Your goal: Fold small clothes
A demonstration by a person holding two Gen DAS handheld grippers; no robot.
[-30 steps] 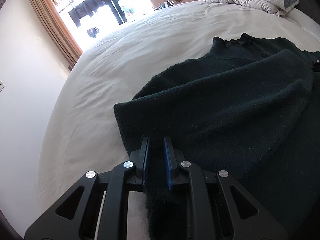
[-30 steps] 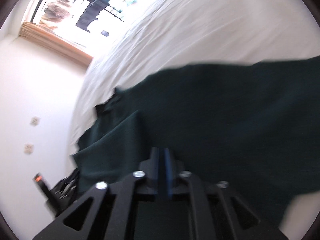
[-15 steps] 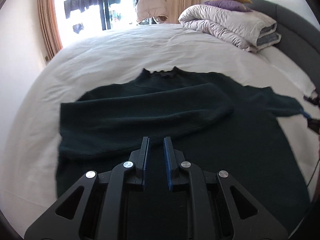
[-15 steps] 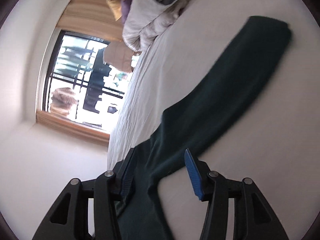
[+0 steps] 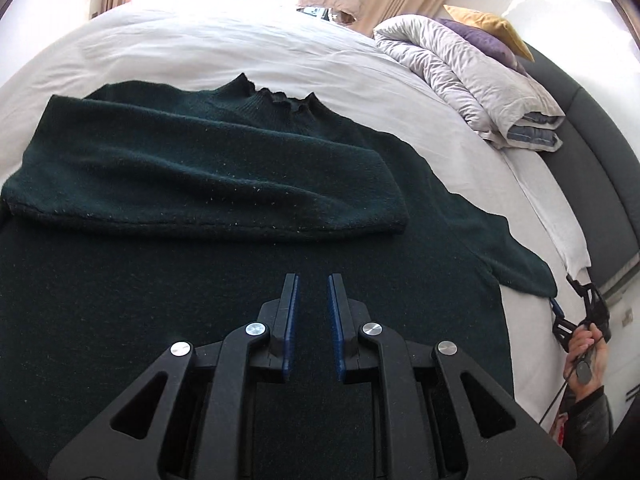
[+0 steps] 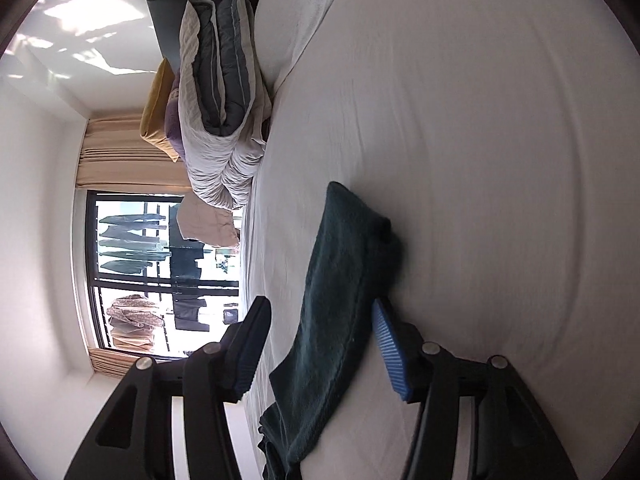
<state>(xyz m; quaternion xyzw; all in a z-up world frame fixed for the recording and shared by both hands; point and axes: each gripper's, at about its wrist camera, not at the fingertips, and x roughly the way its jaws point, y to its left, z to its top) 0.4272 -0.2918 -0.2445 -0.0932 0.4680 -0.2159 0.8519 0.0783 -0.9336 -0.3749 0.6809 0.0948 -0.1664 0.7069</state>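
A dark green sweater [image 5: 200, 264] lies flat on the white bed [image 5: 208, 44], collar away from me. Its left sleeve [image 5: 208, 176] is folded across the chest. My left gripper [image 5: 312, 280] hovers over the sweater's lower body, its blue pads a narrow slit apart with nothing between them. The right sleeve [image 6: 344, 248] stretches out over the sheet. My right gripper [image 6: 320, 304] stands open around it near the cuff, and the pads are not pressing on it. In the left wrist view the right gripper [image 5: 564, 294] shows at the cuff, held by a hand [image 5: 588, 352].
A folded grey-white duvet [image 5: 472, 76] with a yellow pillow [image 5: 488, 28] and a purple one lies at the head of the bed. A dark grey headboard [image 5: 592, 144] runs behind them. Beyond the far side are a bright window [image 6: 160, 272] and curtains.
The left gripper no longer holds the left sleeve, which now lies folded on the chest, and it has swung back over the body. The right gripper opened and moved out along the right sleeve.
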